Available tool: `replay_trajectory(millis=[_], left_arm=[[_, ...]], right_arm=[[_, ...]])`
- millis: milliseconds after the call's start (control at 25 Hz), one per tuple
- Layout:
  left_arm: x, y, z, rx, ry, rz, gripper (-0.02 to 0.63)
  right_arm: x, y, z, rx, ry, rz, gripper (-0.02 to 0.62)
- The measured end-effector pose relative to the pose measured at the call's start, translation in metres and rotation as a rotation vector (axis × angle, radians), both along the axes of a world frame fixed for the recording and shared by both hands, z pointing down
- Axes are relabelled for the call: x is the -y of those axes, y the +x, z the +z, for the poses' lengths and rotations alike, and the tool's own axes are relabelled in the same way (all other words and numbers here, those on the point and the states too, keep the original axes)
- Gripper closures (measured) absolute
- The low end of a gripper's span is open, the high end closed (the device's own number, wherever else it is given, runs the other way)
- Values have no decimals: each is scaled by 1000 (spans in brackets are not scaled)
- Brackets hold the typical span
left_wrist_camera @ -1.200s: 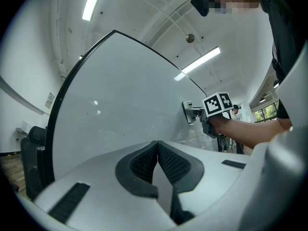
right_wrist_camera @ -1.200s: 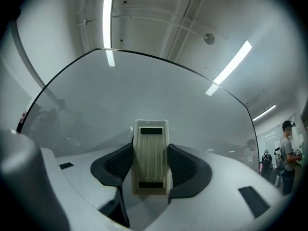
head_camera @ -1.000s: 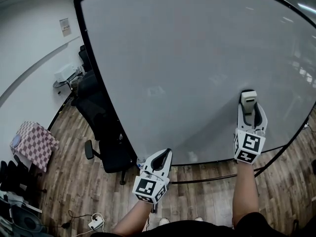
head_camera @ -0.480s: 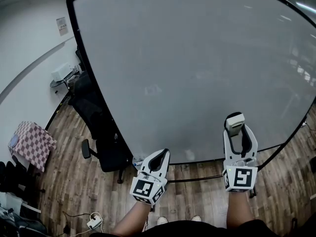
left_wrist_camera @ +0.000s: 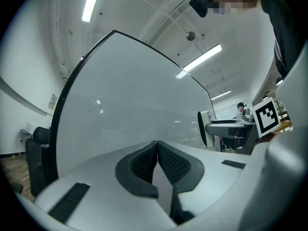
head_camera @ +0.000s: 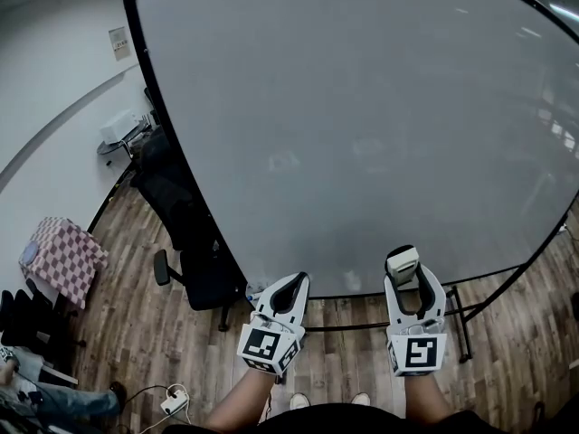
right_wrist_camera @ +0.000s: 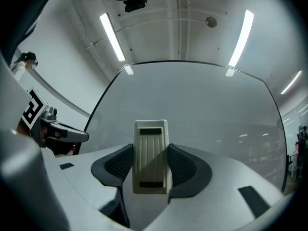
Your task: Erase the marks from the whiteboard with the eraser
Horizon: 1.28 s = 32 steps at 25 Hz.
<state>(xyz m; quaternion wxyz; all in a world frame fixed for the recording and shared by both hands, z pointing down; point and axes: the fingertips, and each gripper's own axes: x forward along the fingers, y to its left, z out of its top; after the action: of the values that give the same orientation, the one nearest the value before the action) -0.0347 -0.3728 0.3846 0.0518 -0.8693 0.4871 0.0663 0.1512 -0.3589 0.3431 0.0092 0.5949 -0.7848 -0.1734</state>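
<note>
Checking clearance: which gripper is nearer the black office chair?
Left. The left gripper is just right of the black office chair; the right gripper, holding the eraser, is farther right.

No text, brand or number can be read. A small notice [head_camera: 118, 42] is seen on the wall [head_camera: 54, 80] beside the whiteboard [head_camera: 362, 107]; its print is too small. Only black-and-white square markers are carried on the left hand-held gripper [head_camera: 300, 281] and right hand-held gripper [head_camera: 409, 274].
</note>
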Motion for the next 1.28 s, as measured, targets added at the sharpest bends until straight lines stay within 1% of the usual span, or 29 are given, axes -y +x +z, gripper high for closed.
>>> replay_trajectory(millis=[240, 560, 800, 1280], left_arm=[[-5, -2, 13, -8, -26, -7, 585], [-5, -1, 24, -6, -51, -15, 586], [-6, 1, 33, -4, -66, -18, 586], [-7, -1, 34, -4, -79, -27, 586]], right_arm=[[-3, 12, 18, 27, -25, 18, 347], [-1, 9, 27, -32, -47, 10, 347], [1, 6, 34, -34, -62, -1, 347], [5, 2, 39, -54, -83, 6, 347]])
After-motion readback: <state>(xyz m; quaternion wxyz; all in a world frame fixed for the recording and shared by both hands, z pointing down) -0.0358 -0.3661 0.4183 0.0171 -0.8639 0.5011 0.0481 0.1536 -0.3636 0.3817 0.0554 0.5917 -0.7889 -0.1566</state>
